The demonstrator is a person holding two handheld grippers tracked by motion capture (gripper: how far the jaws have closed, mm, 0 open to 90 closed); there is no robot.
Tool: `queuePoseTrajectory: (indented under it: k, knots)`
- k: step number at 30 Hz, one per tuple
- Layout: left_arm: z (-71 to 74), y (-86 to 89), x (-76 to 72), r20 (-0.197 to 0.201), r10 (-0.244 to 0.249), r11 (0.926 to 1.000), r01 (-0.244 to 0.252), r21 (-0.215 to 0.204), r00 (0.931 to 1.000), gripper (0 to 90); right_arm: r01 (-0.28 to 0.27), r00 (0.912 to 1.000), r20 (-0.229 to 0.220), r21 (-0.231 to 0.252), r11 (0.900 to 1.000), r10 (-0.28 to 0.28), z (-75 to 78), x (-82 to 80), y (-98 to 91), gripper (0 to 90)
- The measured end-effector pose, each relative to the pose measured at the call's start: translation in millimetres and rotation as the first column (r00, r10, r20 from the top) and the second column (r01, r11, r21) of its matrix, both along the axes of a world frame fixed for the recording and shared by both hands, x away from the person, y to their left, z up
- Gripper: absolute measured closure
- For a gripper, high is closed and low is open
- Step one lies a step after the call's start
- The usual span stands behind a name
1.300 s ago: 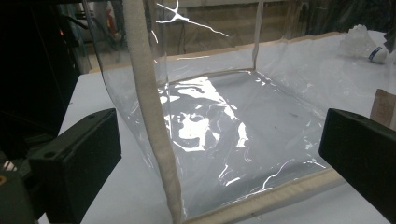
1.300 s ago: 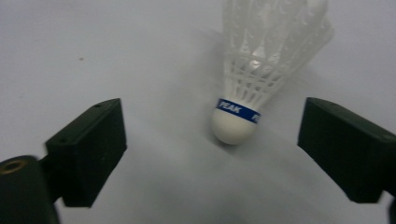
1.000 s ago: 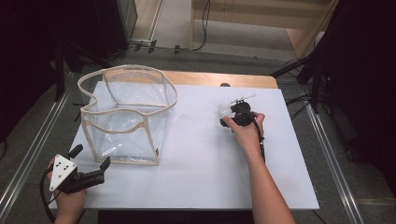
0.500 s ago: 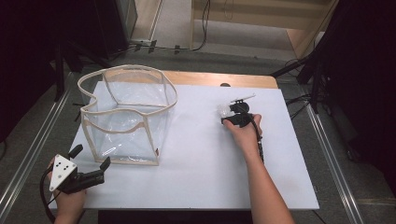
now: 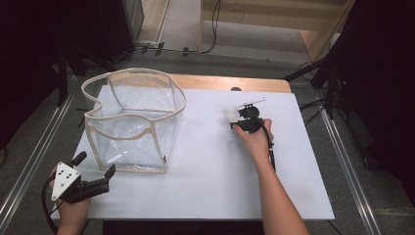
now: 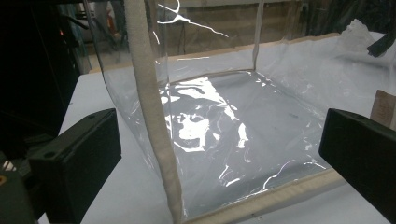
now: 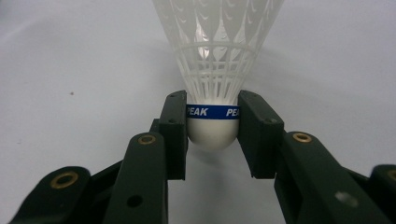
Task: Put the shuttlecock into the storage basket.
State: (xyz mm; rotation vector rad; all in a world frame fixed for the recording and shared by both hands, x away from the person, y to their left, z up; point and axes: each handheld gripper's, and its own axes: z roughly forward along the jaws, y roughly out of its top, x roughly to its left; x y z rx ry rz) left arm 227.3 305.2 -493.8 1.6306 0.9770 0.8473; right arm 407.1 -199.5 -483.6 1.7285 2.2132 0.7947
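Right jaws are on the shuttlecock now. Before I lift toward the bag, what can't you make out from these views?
- Shuttlecock: the right gripper view's top edge cuts off its skirt; in the high view it is too small.
- Clear bag: its far wall lies behind glare in the left gripper view.
- Right gripper: hand covers it from above.

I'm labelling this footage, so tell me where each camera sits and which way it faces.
High view: above the person's side, looking forward and down on the table; both forearms, left tongs, right tongs.
Left gripper view: on the left tongs, open, facing the clear bag.
Right gripper view: on the right tongs, which have just closed on the shuttlecock.
Shared: bag and shuttlecock appear from above too.
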Motion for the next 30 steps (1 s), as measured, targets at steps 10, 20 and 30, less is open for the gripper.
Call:
queuePoseTrajectory:
  k: [10,20,30]
  knots:
    - [0.0,-0.1,0.1,0.0,0.0,1.0,0.0,0.0,1.0,0.0,-0.04,0.9982,0.046,0.004,0.9992,0.04,15.3,-3.6,7.0,62.6]
    - [0.1,0.0,-0.2,0.0,0.0,1.0,0.0,0.001,1.0,0.0,-0.08,0.9935,0.082,0.015,0.9967,0.079,26.8,-5.8,18.7,62.6]
    - [0.0,-0.1,-0.1,0.0,0.0,1.0,0.0,0.001,1.0,0.0,-0.106,0.9881,0.115,0.027,0.994,0.103,36.0,-8.6,26.3,62.6]
